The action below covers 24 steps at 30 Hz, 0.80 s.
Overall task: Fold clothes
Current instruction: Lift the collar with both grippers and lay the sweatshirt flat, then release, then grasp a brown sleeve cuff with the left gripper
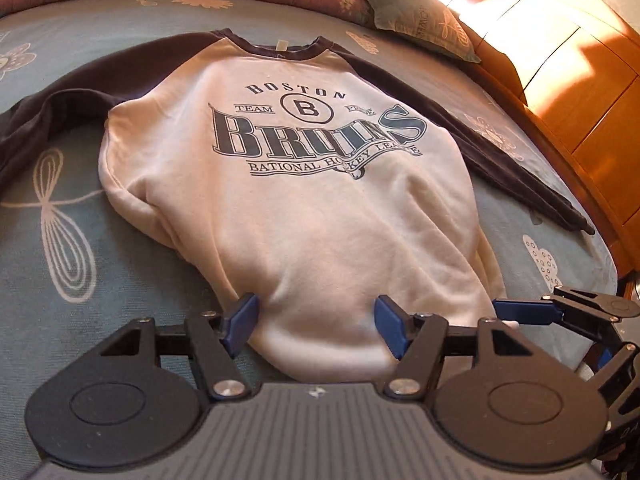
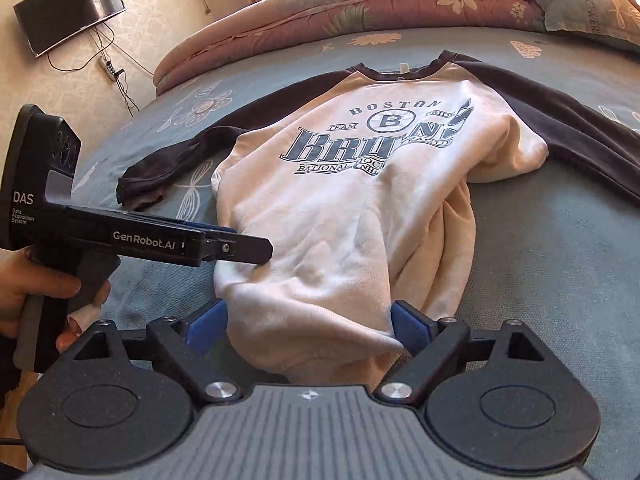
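Left wrist view: left gripper (image 1: 316, 322) spread wide, cream fleece sweatshirt with navy sleeves (image 1: 288, 184) lying directly ahead, hem between the pads, unpinched. Right wrist view: right gripper (image 2: 308, 326) likewise spread, straddling the bunched hem; soft, floppy, light, so best pinched at the hem corners.

Blue floral-print bed (image 1: 60, 60) under a spread sweatshirt (image 1: 288, 208), folded quilt (image 2: 360, 4), perhaps a pillow (image 1: 420, 20).

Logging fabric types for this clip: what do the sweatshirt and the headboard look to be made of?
Sweatshirt: looks like soft, matte fleece-type knit, probably a cotton blend; fuzzy nap on the cream body, ribbed dark collar, soft rounded folds. Headboard: apparently wood or wood veneer with a glossy orange varnish; sunlight glares off its panelled surface.
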{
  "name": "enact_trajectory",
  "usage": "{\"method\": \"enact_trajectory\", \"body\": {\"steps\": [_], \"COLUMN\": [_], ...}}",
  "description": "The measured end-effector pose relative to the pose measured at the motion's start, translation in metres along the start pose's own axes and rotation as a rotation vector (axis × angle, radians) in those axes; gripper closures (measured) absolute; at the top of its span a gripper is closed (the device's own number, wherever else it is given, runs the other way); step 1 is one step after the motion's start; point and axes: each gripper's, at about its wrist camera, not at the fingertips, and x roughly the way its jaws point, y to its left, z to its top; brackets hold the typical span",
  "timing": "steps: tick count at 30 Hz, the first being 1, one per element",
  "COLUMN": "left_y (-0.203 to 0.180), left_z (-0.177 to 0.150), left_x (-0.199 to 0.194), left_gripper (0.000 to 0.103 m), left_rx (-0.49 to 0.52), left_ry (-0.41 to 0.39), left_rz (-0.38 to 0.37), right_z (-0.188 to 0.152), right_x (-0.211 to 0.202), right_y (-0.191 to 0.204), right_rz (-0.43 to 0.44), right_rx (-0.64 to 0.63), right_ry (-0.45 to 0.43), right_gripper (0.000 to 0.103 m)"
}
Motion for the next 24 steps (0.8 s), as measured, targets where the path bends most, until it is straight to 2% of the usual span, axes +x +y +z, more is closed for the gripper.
{"method": "enact_trajectory", "body": {"steps": [3, 8, 12, 17, 21, 24], "left_y": [0.0, 0.021, 0.051, 0.105, 0.168, 0.219], "left_z": [-0.005, 0.002, 0.016, 0.033, 0.046, 0.053], "left_x": [-0.01, -0.039, -0.069, -0.111, -0.136, -0.145], "left_gripper": [0.035, 0.035, 0.035, 0.034, 0.032, 0.032], "left_rx": [0.002, 0.002, 0.032, 0.033, -0.061, -0.206], "left_ry": [-0.005, -0.06, -0.075, -0.114, -0.16, -0.186], "left_rz": [-0.013, 0.044, 0.126, 0.259, 0.367, 0.385], "right_z": [-0.01, -0.029, -0.037, -0.035, -0.034, -0.031], "right_x": [-0.006, -0.004, -0.004, -0.001, -0.002, -0.002], "right_y": [-0.004, -0.017, -0.017, -0.014, -0.019, -0.023], "right_rz": [-0.011, -0.02, 0.008, 0.006, 0.025, 0.041], "right_rx": [0.036, 0.093, 0.07, 0.045, 0.066, 0.102], "right_ry": [0.007, 0.039, 0.033, 0.035, 0.029, 0.035], "right_gripper": [0.009, 0.007, 0.001, 0.0, 0.0, 0.0]}}
